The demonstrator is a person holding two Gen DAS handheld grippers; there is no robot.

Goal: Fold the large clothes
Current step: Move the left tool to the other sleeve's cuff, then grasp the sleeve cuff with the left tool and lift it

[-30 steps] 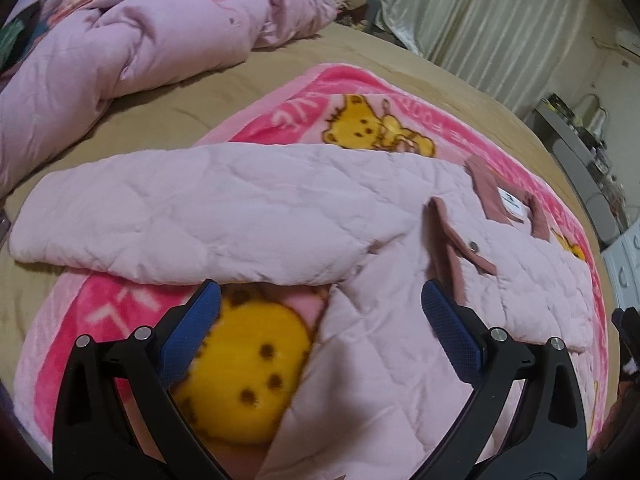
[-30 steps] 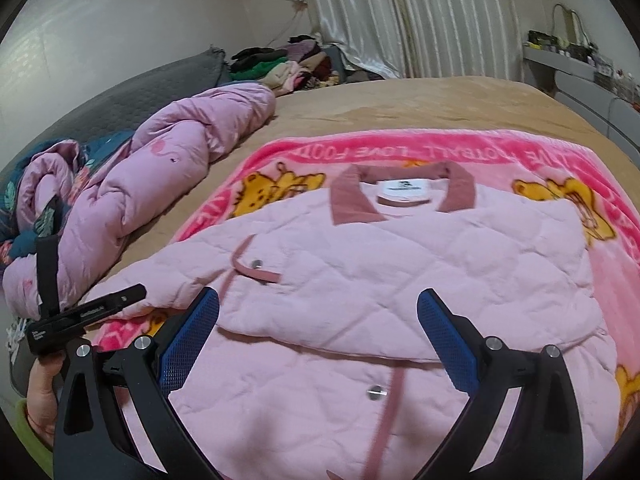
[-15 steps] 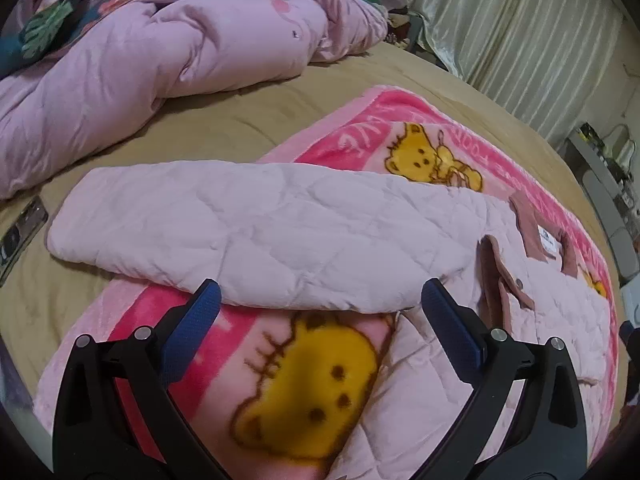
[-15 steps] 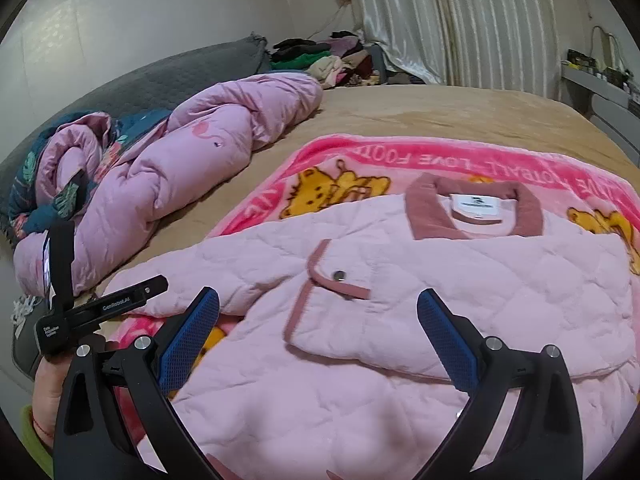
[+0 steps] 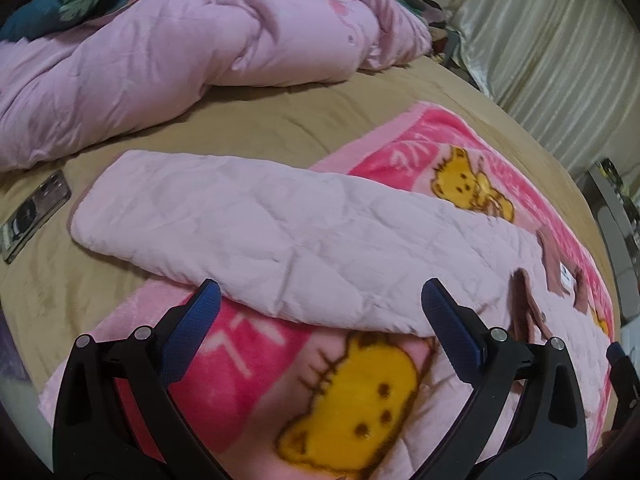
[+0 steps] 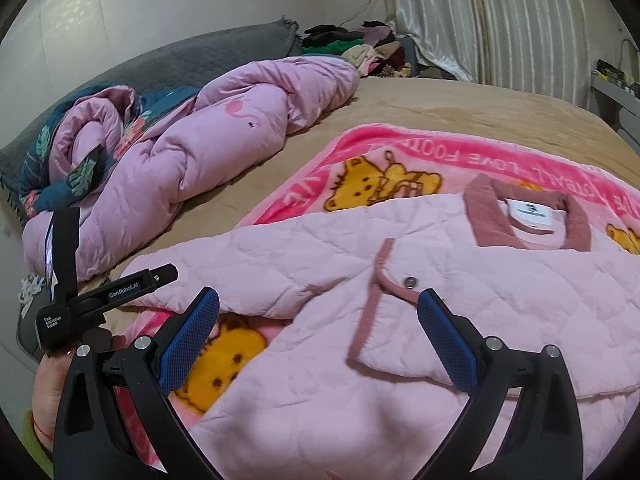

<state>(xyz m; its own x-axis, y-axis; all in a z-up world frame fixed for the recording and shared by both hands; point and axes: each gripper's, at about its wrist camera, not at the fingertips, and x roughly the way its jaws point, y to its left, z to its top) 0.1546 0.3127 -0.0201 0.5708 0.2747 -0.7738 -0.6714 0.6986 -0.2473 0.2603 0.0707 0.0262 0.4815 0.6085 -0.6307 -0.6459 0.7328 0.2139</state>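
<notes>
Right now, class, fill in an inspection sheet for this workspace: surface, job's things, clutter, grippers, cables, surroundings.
Surface: bed with tan cover; pink bear blanket spread on it.
Job's things: pink quilted jacket flat on the blanket, collar away from the grippers; sleeve stretched out sideways.
Clutter: pink duvet bunched up; phone beside the sleeve end.
Grippers: left gripper and right gripper open, empty.
Cables: nothing seen.
Surroundings: curtain, clothes pile.

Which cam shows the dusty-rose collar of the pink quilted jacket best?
Right wrist. There the dusty-rose collar lies open toward the lens, with the white label inside it clearly visible on the pink quilted jacket. The left wrist view catches the collar only edge-on, small and blurred near the right rim.
</notes>
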